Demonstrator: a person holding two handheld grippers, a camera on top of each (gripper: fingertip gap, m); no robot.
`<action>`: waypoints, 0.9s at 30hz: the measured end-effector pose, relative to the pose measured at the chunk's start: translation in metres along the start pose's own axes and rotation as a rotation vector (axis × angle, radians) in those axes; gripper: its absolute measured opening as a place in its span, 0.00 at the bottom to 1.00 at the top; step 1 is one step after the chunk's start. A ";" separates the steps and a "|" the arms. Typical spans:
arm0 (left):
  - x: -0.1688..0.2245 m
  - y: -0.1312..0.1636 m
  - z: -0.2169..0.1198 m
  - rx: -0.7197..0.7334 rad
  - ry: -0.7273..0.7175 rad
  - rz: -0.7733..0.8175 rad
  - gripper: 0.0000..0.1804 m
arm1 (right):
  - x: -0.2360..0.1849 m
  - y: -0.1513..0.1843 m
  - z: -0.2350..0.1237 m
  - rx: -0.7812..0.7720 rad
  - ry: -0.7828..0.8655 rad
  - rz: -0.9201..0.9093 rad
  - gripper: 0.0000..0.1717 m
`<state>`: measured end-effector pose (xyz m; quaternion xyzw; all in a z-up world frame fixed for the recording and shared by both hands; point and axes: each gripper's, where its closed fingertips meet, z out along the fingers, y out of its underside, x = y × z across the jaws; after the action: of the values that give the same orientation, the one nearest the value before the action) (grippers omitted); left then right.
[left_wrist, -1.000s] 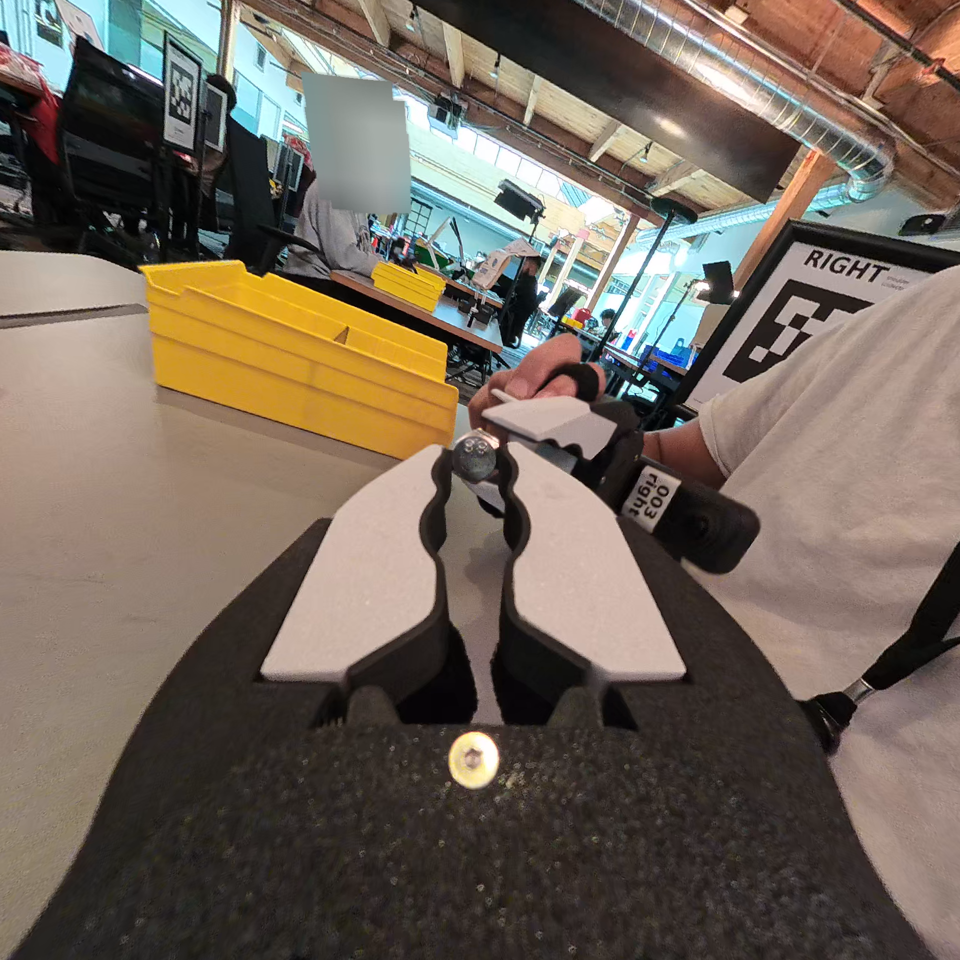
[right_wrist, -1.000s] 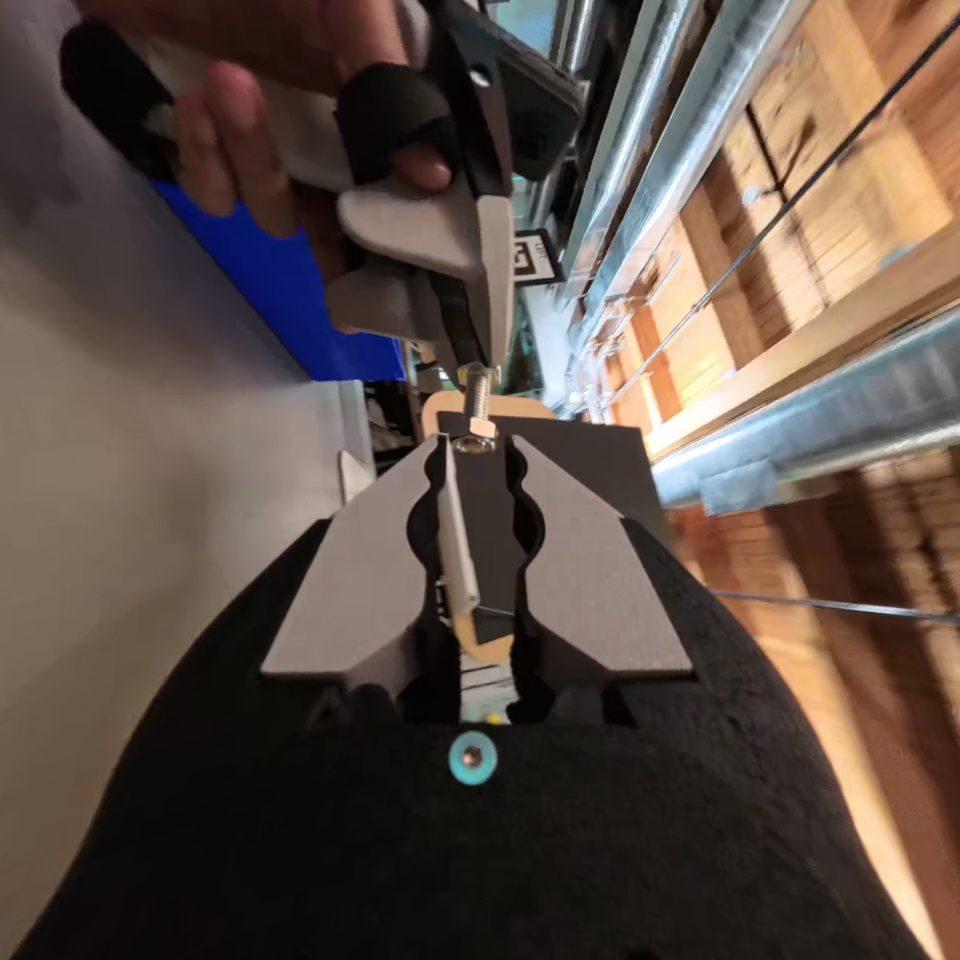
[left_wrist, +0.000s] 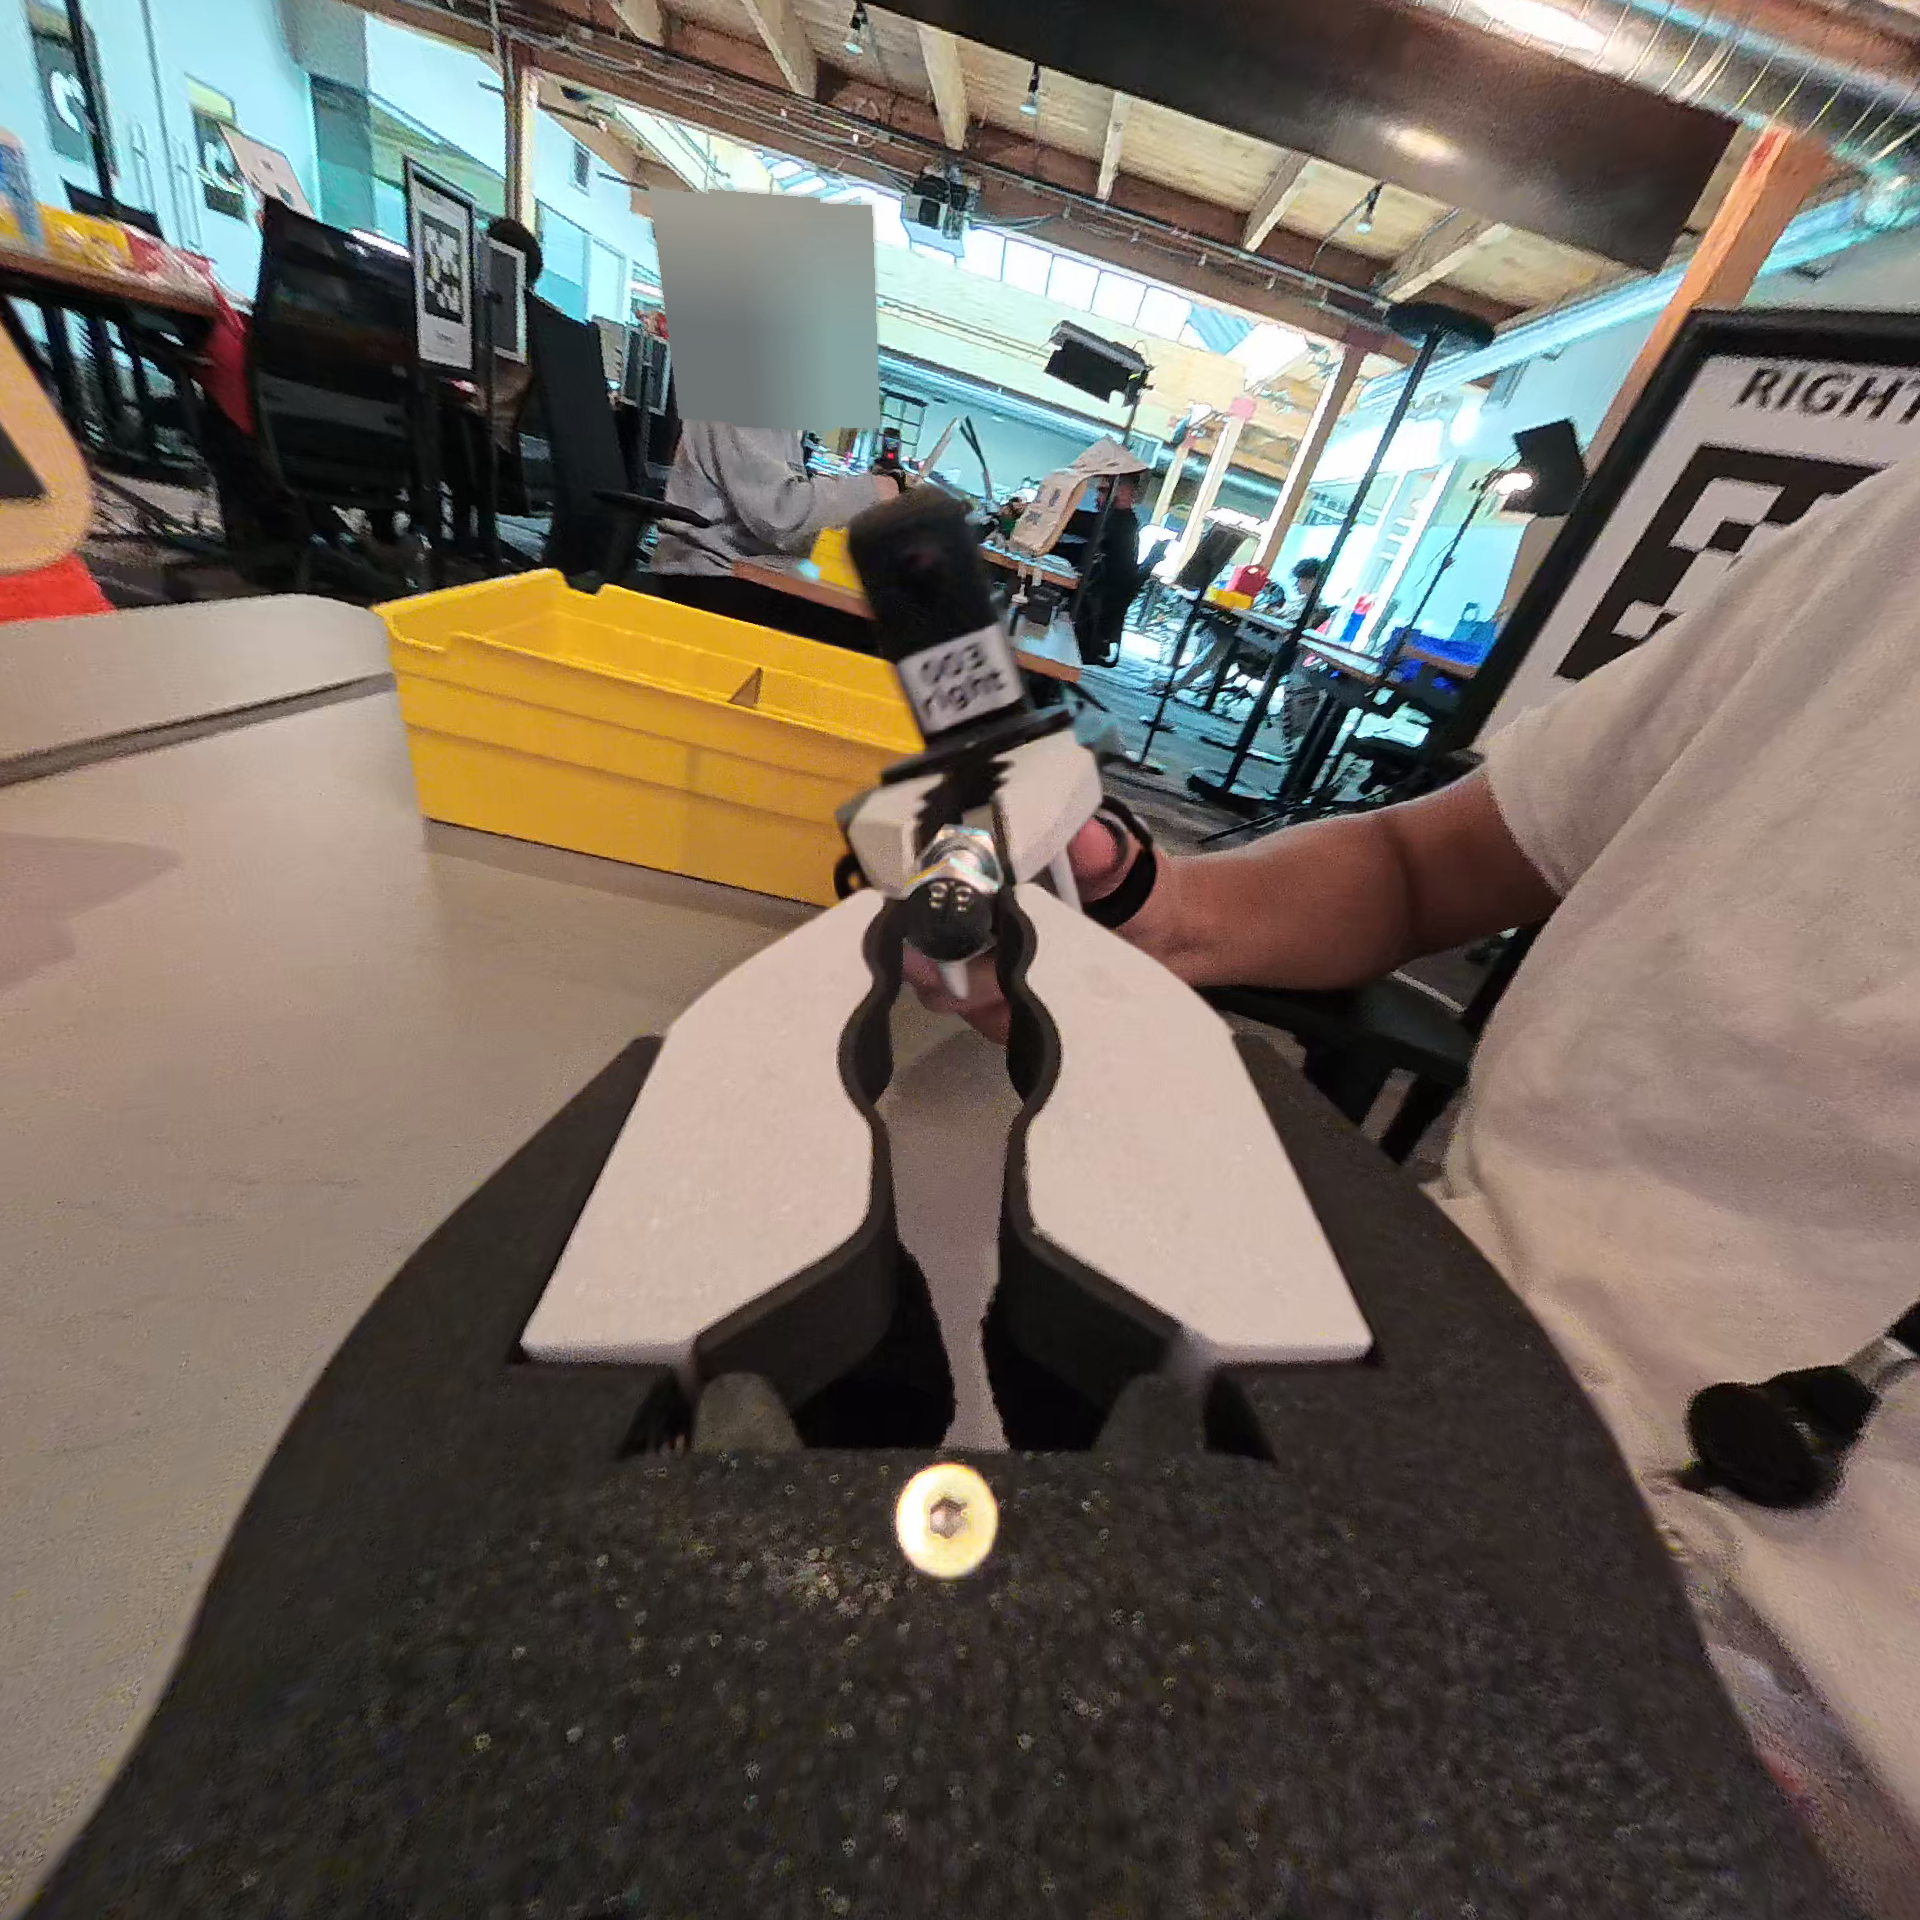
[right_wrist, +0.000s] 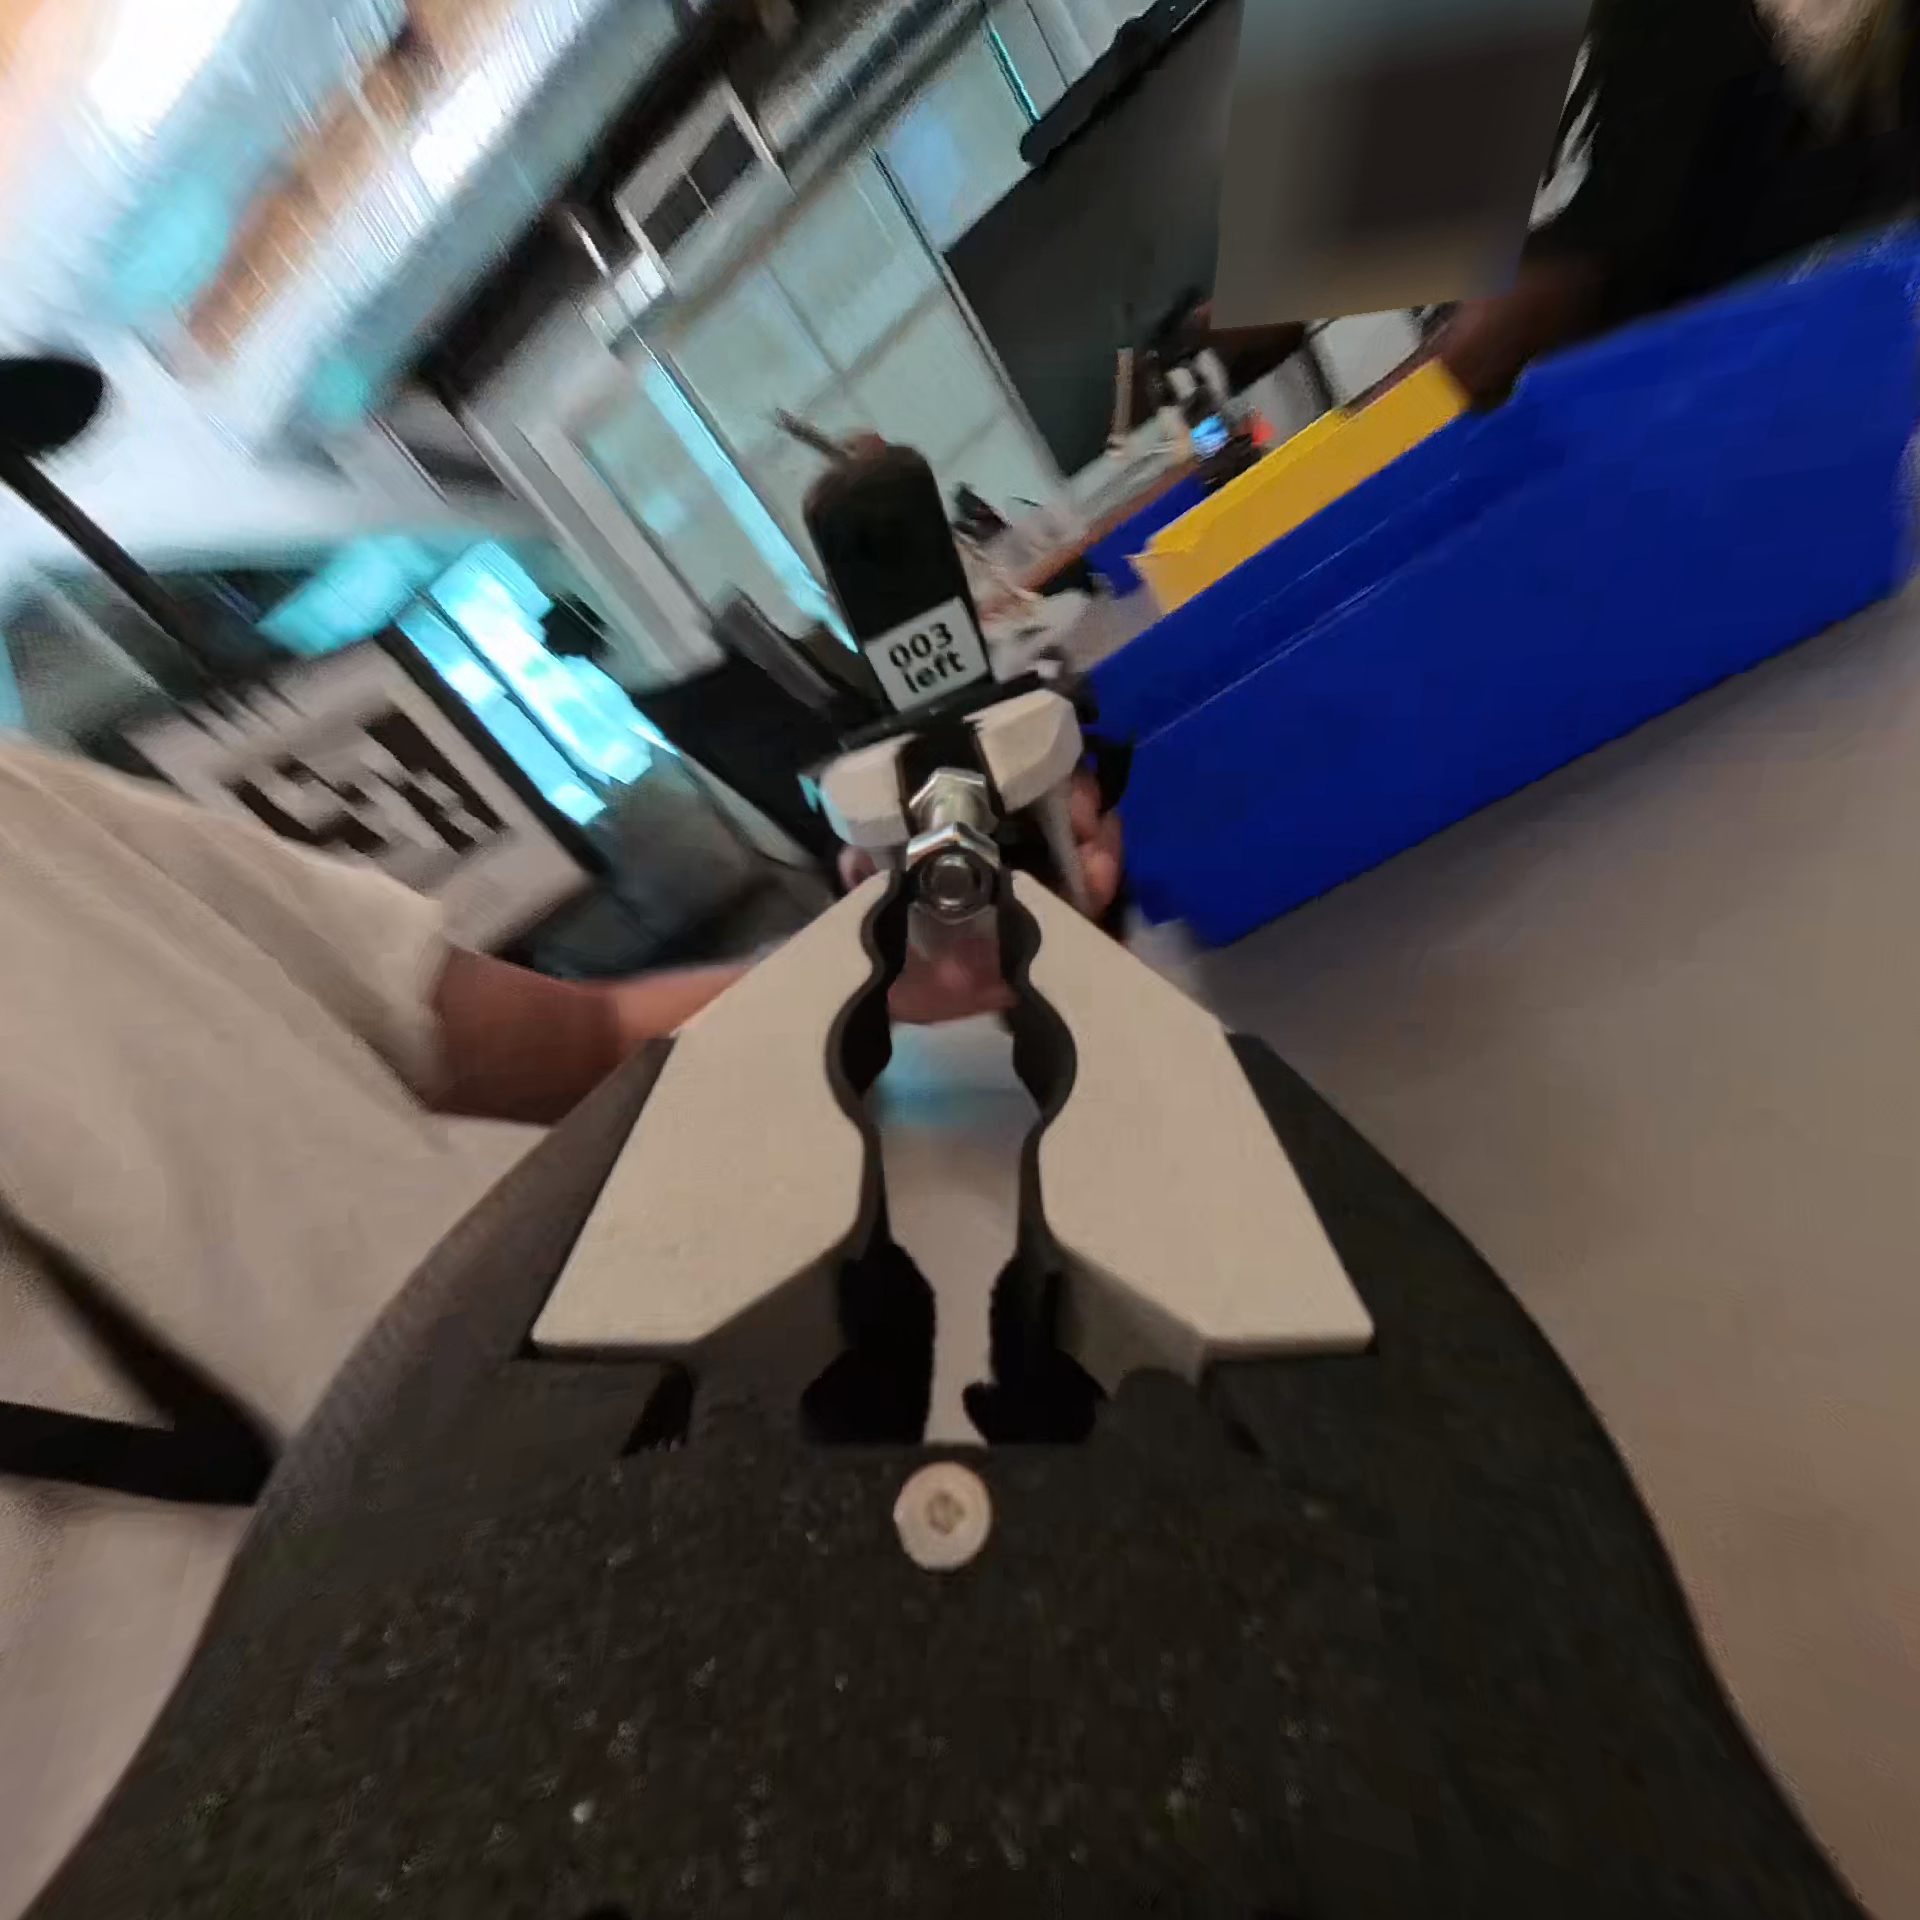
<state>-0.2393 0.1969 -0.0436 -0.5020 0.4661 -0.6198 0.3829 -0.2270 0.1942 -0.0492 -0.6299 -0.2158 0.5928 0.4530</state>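
Observation:
My left gripper (left_wrist: 951, 920) is shut on the round head of a silver bolt (left_wrist: 948, 914) and holds it above the grey table (left_wrist: 260, 1039). The bolt points away from it, straight at the right gripper (left_wrist: 971, 821), which faces it tip to tip. A silver hex nut (left_wrist: 961, 847) sits on the bolt's thread. In the right wrist view my right gripper (right_wrist: 951, 888) is shut on that nut (right_wrist: 951, 881), with a pad on each side. The threaded shaft (right_wrist: 948, 805) runs on to the left gripper (right_wrist: 940, 779) beyond it.
A yellow bin (left_wrist: 644, 727) stands on the table behind the grippers. A blue bin (right_wrist: 1507, 644) stands on the right in the right wrist view, with another yellow bin (right_wrist: 1299, 488) behind it. A person in a white shirt (left_wrist: 1714, 935) is close on the right. My left and right fingertips are right by each other.
The right gripper has rolled about a quarter turn round the bolt's axis, so its view now stands nearly upright. The left gripper has kept its hold on the bolt and tilted up slightly.

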 end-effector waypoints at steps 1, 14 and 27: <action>0.001 0.000 0.000 0.002 0.016 -0.029 0.09 | -0.001 0.001 -0.001 -0.038 0.069 -0.186 0.10; 0.005 0.004 0.004 -0.015 0.089 -0.232 0.09 | -0.001 -0.003 -0.010 -0.289 0.820 -2.048 0.11; -0.012 -0.003 -0.008 0.022 -0.031 -0.054 0.09 | 0.018 0.022 0.006 -0.061 0.024 0.261 0.25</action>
<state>-0.2448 0.2104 -0.0447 -0.5197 0.4393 -0.6272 0.3788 -0.2348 0.2001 -0.0768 -0.6732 -0.1446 0.6321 0.3553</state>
